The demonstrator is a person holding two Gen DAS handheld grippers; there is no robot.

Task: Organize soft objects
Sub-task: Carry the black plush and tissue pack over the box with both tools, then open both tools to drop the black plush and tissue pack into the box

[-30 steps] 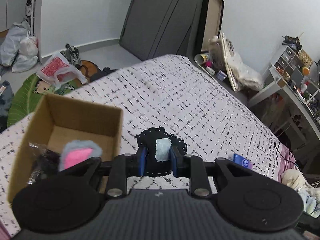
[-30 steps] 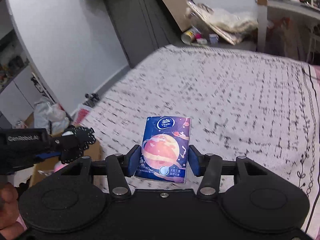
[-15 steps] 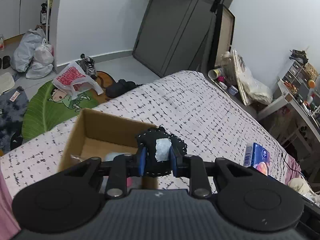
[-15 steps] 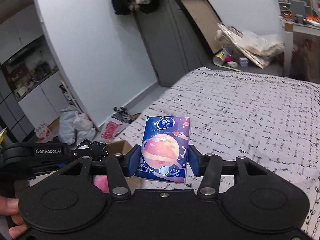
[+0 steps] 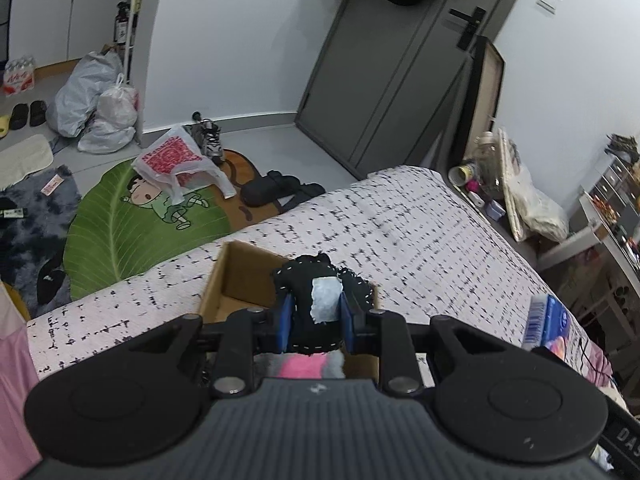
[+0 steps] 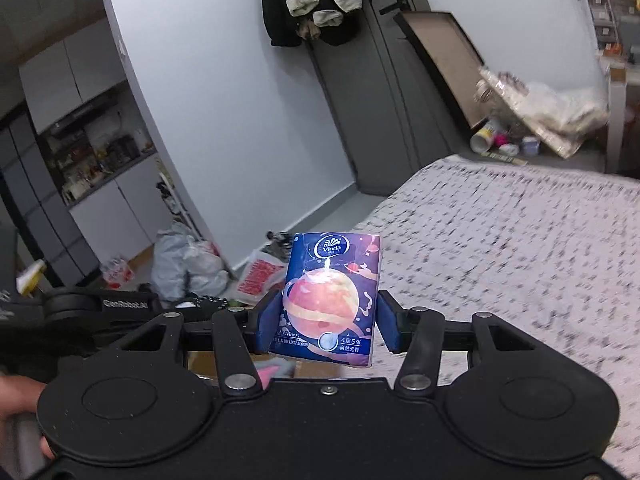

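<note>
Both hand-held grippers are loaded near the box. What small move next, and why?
Probably lower the left hand-held gripper slightly and open: its black felt piece hangs over the cardboard box, above the pink-and-grey plush. The right hand-held gripper waits with the tissue pack.

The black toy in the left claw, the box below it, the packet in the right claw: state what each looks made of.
Black toy: matte felt-like fabric, with white hand stitching along its edges and a pale sewn-on patch.
Box: brown cardboard, dull and unprinted, with raw cut edges.
Packet: thin glossy plastic film, probably over tissues; it shows a highlight and a printed planet design.
</note>
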